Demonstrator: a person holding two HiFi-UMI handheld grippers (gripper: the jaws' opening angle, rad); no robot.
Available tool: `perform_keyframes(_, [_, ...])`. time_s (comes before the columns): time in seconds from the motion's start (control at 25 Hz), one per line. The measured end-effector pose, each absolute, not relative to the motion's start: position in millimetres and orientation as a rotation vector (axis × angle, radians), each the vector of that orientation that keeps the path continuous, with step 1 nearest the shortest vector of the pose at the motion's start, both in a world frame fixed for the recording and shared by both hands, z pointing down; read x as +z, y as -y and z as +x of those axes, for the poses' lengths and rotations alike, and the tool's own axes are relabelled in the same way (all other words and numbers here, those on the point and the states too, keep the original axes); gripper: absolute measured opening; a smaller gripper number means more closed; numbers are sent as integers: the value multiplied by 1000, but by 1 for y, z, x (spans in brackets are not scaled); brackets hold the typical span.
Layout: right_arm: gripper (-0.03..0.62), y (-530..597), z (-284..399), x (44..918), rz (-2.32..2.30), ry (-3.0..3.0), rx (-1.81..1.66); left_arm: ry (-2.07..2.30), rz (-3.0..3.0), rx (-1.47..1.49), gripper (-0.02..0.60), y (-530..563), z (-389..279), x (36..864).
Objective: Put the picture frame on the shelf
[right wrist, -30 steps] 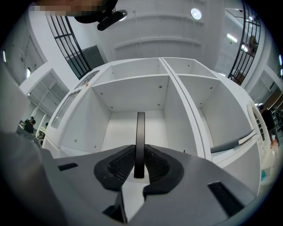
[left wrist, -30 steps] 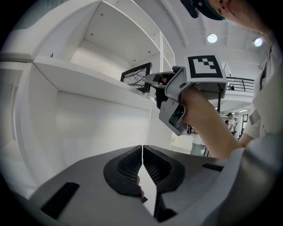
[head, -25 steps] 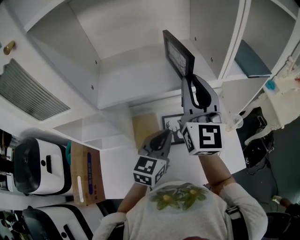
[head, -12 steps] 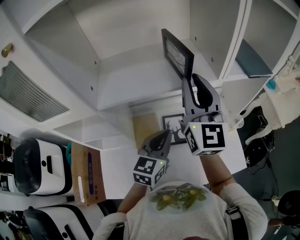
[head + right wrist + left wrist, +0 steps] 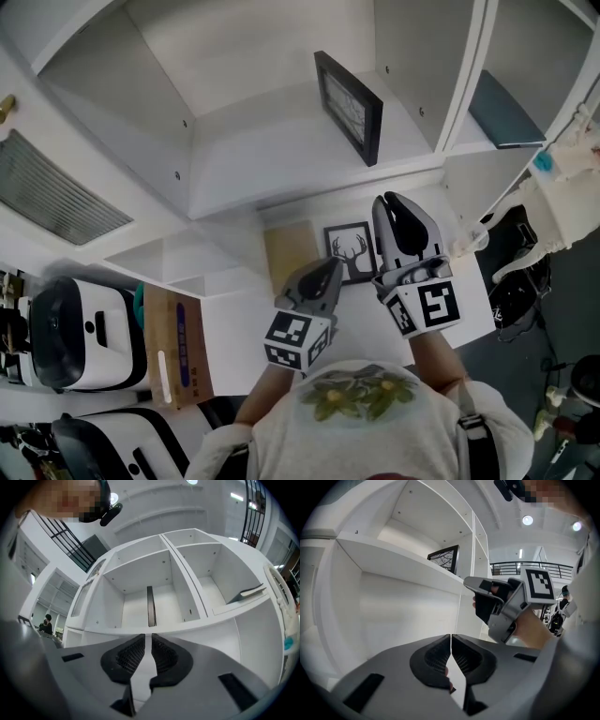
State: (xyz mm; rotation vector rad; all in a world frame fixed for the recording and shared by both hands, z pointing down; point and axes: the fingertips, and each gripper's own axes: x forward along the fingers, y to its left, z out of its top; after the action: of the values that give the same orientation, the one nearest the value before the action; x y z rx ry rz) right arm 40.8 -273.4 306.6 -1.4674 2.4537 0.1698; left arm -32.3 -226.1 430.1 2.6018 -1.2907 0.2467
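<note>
Beneath shelf [image 5: 281, 141], both jaws together, empty

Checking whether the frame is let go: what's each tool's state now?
Left tool: closed, empty.
Right tool: closed, empty; the frame stands on the shelf, clear of it.

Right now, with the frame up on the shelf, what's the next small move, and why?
Probably just lower the right gripper clear and rest. The frame stands upright on the shelf, touching neither gripper, and the right jaws are shut on nothing, below the shelf edge. The job looks done.
</note>
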Motion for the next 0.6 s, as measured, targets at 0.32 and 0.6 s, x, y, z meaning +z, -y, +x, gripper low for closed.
perform_keyframes(0.32, [35,255,17,367,-1407,-2647,40,1271,2599,266,34,224,-26,434])
perform_keyframes(0.6, [31,241,-1,398,-1334,-2804,-46,1272,2597,280,34,223,-21,435])
